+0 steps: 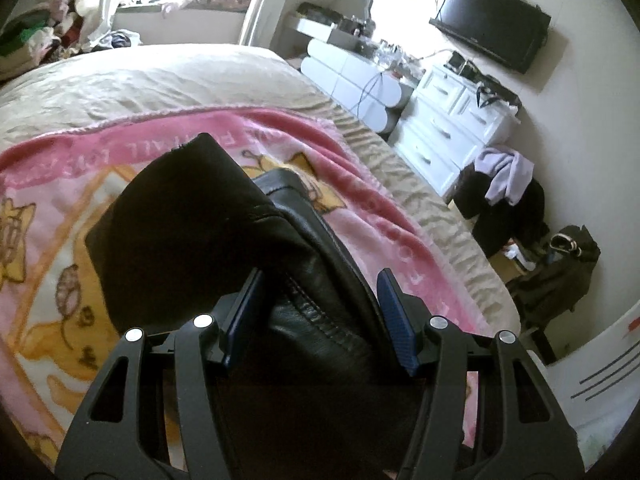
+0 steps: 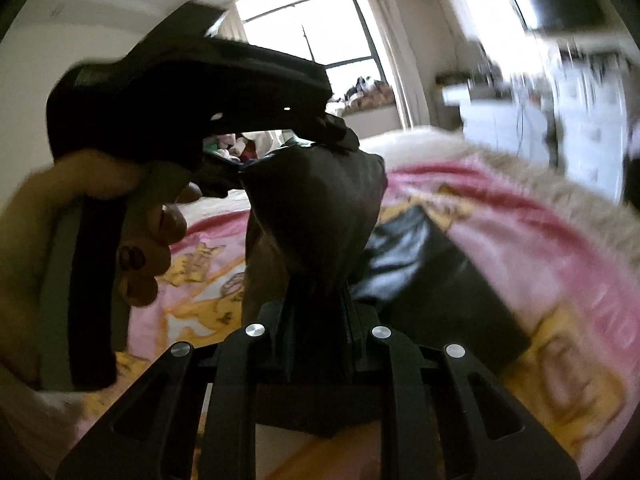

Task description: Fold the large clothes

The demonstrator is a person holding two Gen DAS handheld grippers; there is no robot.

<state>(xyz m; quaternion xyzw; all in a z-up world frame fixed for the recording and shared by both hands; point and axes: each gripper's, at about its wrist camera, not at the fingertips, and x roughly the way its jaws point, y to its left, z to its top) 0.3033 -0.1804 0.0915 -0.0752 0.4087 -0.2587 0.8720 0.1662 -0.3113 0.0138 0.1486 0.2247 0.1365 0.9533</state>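
— What's on the bed (image 1: 120, 80)?
— A pink blanket (image 1: 360, 184) with yellow cartoon figures covers its near end, over a beige cover. On the blanket is a black jacket (image 1: 320, 288), leathery and shiny, with a stitched seam and a dull dark lining.
— Where is it exactly?
— Partly lifted above the blanket's middle, and one glossy part (image 2: 432, 264) lies flat on the pink.
— And the grippers?
— The left gripper (image 1: 320, 312) has its blue fingers (image 1: 396, 320) spread, with the jacket bunched between them; whether they pinch it I can't tell. The right gripper (image 2: 316, 344) has its jaws narrow, clamped on a gathered fold that rises straight up.
— Anything else?
— A hand (image 2: 132, 236) with dark-painted nails grips the left gripper's handle.
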